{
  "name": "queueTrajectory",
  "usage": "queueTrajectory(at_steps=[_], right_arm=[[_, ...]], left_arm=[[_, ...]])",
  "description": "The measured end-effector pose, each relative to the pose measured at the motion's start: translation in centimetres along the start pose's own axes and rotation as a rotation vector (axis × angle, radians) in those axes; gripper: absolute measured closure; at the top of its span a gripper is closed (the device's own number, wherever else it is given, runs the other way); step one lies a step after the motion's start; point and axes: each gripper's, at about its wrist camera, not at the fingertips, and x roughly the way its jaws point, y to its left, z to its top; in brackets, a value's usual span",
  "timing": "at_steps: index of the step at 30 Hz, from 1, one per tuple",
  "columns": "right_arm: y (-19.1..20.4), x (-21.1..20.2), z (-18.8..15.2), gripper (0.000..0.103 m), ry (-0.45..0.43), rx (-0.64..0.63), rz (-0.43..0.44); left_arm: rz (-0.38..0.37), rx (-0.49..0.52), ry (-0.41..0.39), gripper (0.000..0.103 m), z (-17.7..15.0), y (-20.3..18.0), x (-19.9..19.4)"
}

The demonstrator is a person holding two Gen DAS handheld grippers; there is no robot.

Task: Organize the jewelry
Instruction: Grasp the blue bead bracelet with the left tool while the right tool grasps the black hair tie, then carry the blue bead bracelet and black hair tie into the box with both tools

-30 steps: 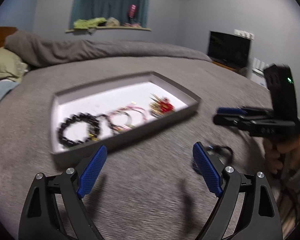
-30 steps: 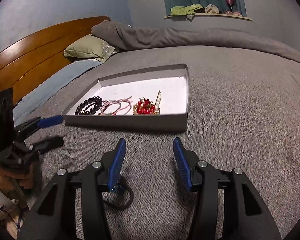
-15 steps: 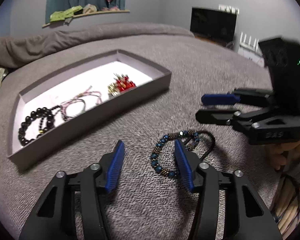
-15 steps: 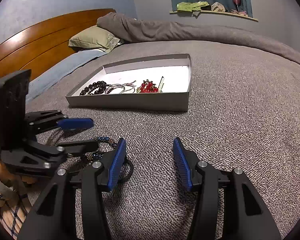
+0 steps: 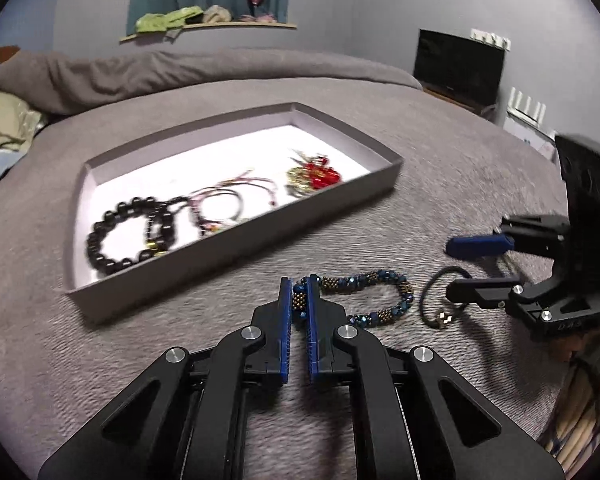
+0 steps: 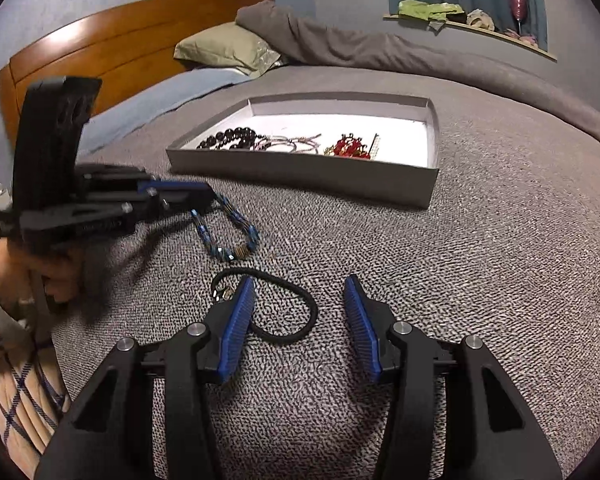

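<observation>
Grey tray on bed holding black bead bracelet, pink cord bracelets, red-gold ornament, left gripper jaws clamped on blue beaded bracelet, right gripper jaws apart

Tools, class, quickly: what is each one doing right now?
Left tool: closed on the blue beaded bracelet, which lies on the bed.
Right tool: open, holding nothing; the black hair tie lies between its fingers.

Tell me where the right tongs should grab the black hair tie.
Grip the black hair tie at its plain far arc, away from the metal charm. Come from above: it lies flat on the bedspread, between the open right tongs.
</observation>
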Motion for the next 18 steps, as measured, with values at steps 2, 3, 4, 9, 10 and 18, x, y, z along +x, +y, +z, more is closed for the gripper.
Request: queueTrajectory(at_steps=[2,3,4,9,10,18], right_arm=[[0.1,0.3,-0.1,0.078,0.013,-0.006,-0.001],[0.3,0.4,-0.2,0.089,0.021,-0.014,-0.002],[0.5,0.5,-0.2,0.094,0.027,-0.024,-0.005],[1.2,0.4,-0.3,0.100,0.022,-0.052,-0.005],[1.2,0.3,-0.2,0.100,0.017,-0.052,-0.004],[0.7,-1.3,1.3,0.100,-0.080,-0.005,0.006]], left_arm=[[0.003,-0.013,-0.007,0.095,0.0,0.6,-0.2],[0.007,-0.019,-0.012,0.095,0.0,0.8,-0.4],[0.008,-0.022,-0.016,0.095,0.0,1.0,-0.6],[0.005,-0.035,-0.044,0.095,0.3,1.5,-1.4],[0.004,-0.035,-0.050,0.095,0.3,1.4,-1.5],[0.004,-0.030,-0.098,0.095,1.0,1.1,-2.4]])
